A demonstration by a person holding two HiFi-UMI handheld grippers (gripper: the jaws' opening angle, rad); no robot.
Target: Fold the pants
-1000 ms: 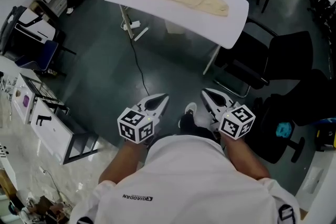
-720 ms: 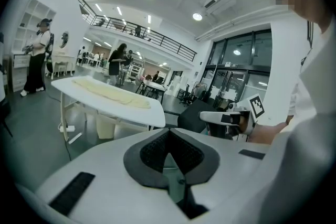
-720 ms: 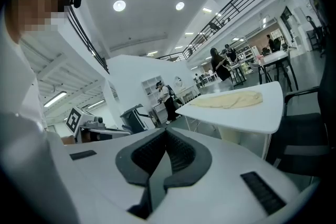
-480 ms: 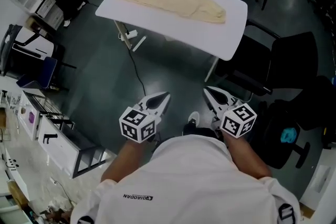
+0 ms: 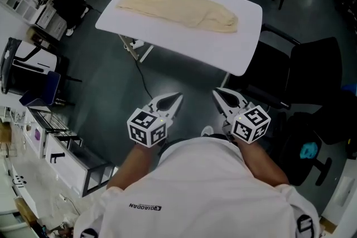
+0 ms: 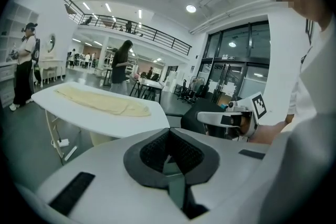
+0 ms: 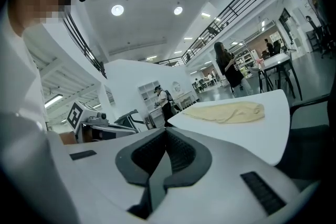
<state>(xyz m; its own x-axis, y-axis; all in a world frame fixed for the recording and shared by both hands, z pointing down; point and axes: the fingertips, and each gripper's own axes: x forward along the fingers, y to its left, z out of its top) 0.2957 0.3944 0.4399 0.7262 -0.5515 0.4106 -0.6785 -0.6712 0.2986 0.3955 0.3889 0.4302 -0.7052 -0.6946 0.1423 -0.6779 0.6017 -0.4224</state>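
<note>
white short-sleeved t-shirt [image 5: 195, 187], small dark print [image 5: 146, 208] on the back. left gripper [image 5: 176, 98] and right gripper [image 5: 217, 92]: white shells, dark ribbed pads [image 6: 181, 152], black-and-white marker cubes [image 5: 147, 126].

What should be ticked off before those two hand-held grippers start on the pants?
1. Pants lie spread out on the table, nothing on top: ok.
2. Left hand-held gripper empty, jaws together: ok, though it must open before grasping.
3. Right hand-held gripper empty, jaws together: ok, same note.
4. Grippers within reach of the pants: not ok; both are held close to the person's body, well short of the table.
5. Way to the table free: cannot tell; a cable trails on the floor ahead and a black chair stands by the table's near right corner.
</note>
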